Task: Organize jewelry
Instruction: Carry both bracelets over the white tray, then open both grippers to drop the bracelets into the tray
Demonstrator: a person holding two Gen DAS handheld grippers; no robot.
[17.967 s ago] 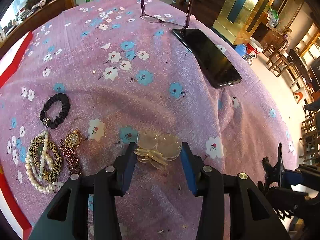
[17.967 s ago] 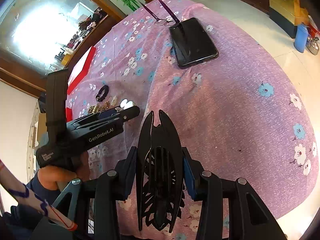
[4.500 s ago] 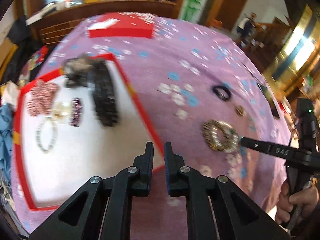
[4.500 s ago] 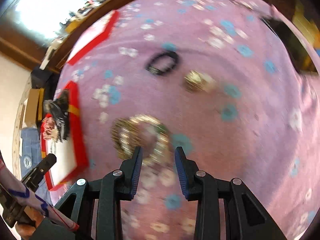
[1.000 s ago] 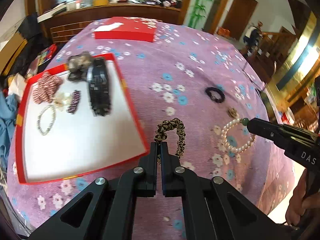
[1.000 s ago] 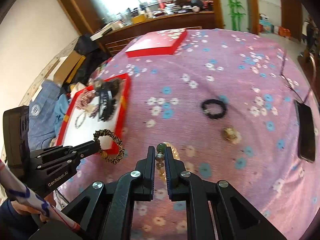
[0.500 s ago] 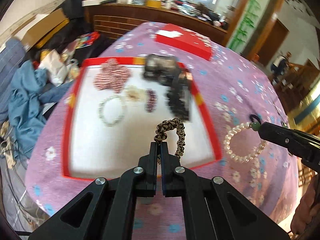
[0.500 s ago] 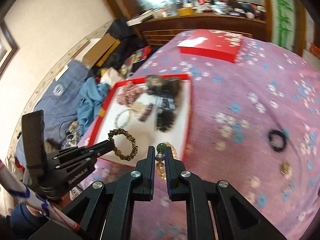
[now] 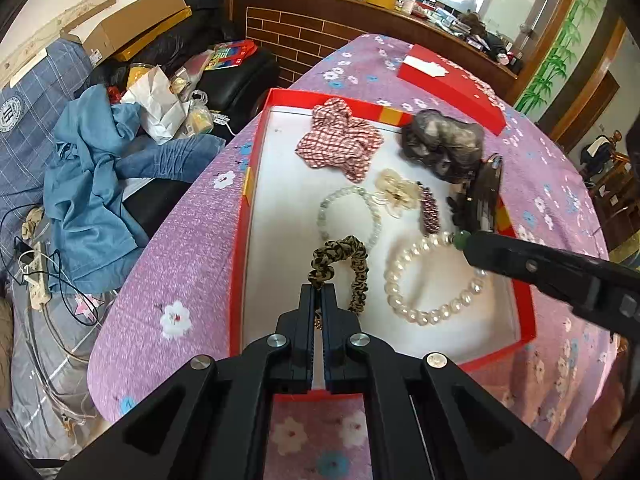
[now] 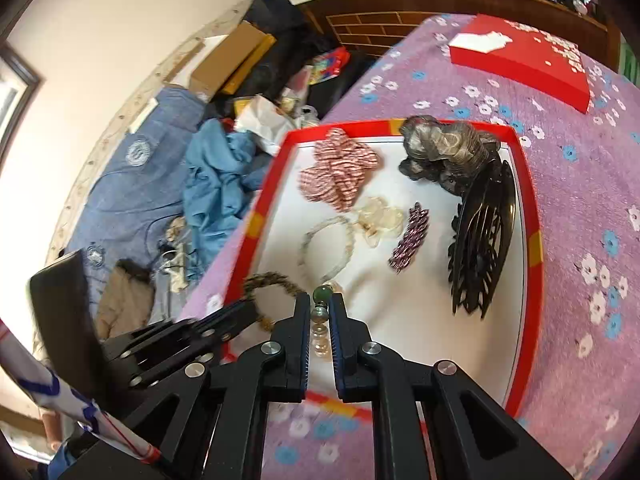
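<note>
Leopard-print fabric of a scrunchie (image 9: 342,266) is clamped between the closed jaws of the left gripper (image 9: 318,292), and it is held above the white floor of the red tray (image 9: 236,272), near the tray's front left part. A pearl bracelet (image 9: 430,276) with green beads is pinched by the nearly closed jaws of the right gripper (image 10: 319,312) and hangs just beside the scrunchie over the same tray. Inside the tray, on the purple floral tabletop (image 9: 184,248), a checked scrunchie (image 9: 340,144), a pale bead bracelet (image 9: 348,216) and a black claw clip (image 10: 480,240) are already laid.
</note>
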